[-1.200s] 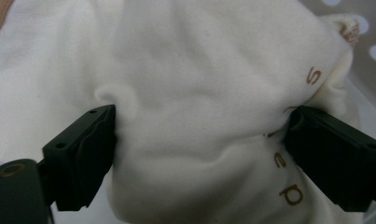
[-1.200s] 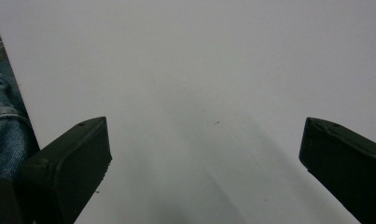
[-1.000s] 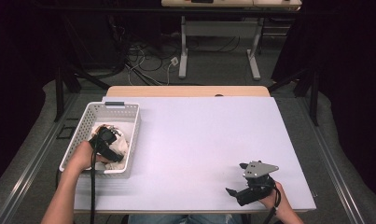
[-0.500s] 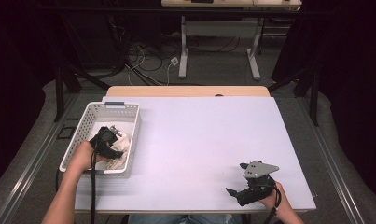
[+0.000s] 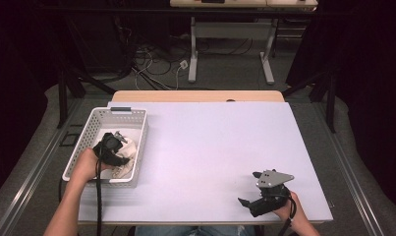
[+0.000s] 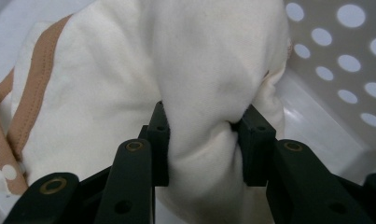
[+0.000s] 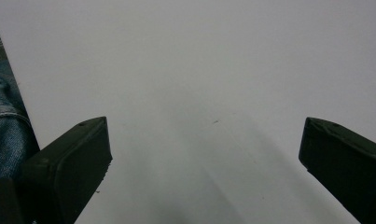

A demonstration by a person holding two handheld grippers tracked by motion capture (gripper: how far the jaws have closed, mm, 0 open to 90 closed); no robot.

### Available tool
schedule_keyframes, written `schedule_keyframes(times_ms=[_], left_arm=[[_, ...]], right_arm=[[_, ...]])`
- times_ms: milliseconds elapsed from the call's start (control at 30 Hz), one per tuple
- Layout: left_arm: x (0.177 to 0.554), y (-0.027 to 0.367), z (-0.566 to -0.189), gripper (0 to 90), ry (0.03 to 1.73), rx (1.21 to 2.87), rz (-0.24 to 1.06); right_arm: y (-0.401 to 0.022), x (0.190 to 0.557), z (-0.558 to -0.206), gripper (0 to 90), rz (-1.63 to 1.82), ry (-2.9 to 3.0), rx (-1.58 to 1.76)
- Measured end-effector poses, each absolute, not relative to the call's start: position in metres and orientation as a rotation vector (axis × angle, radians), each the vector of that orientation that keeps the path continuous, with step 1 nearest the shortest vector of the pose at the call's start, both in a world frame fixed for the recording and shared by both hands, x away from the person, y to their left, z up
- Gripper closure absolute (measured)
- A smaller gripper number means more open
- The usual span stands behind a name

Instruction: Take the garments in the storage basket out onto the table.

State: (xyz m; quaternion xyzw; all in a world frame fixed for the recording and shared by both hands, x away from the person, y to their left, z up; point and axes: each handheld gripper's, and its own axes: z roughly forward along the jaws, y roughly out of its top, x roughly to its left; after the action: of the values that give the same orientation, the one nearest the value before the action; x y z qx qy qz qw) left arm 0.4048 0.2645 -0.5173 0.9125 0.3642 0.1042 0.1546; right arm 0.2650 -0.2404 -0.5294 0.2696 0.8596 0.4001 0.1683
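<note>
Light falls from above onto the table [image 5: 215,147], whose pale top reads bright and even, while the room past its far edge and both sides sinks into near black. Shadows on it are soft and short. In the left gripper view the cloth [image 6: 176,70] is sharp and brightly lit, with dark creases where it is pinched. In the right gripper view the 2 near jaws are blurred and a faint grey shadow runs between them.
</note>
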Motion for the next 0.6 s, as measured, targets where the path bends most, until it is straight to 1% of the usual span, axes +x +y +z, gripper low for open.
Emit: schedule_keyframes(times_ms=[600], left_arm=[[0.3981,0.2694,-0.5077,63.3,1.048,2.544,0.388]], right_arm=[[-0.2403,0.2653,-0.5293,2.0,1.137,2.446,0.760]])
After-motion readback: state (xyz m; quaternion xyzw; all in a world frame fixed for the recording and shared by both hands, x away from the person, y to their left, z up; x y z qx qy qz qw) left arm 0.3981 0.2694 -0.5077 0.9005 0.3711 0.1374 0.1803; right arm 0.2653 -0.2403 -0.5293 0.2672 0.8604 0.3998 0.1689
